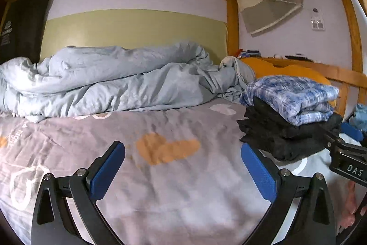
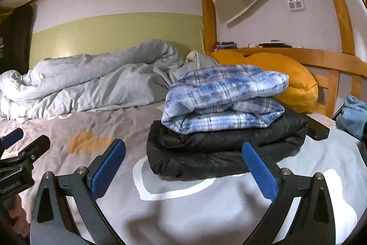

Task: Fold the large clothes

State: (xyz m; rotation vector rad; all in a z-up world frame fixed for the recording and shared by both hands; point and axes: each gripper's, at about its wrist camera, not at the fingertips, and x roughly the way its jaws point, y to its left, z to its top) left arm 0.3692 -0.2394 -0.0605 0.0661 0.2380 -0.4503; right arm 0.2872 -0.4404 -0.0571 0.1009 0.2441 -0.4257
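A folded blue plaid shirt lies on top of a folded black jacket; the stack rests on the grey patterned bed sheet. In the left wrist view the same shirt and black jacket sit at the right. My right gripper hovers open just in front of the stack, nothing between its blue pads. Left of the stack, my left gripper is open over bare sheet. Each gripper shows at the edge of the other's view.
A crumpled light blue duvet runs along the back by the green wall panel. An orange pillow lies behind the stack against the wooden bed rail. A blue garment sits at the far right. A dark box pokes out beside the jacket.
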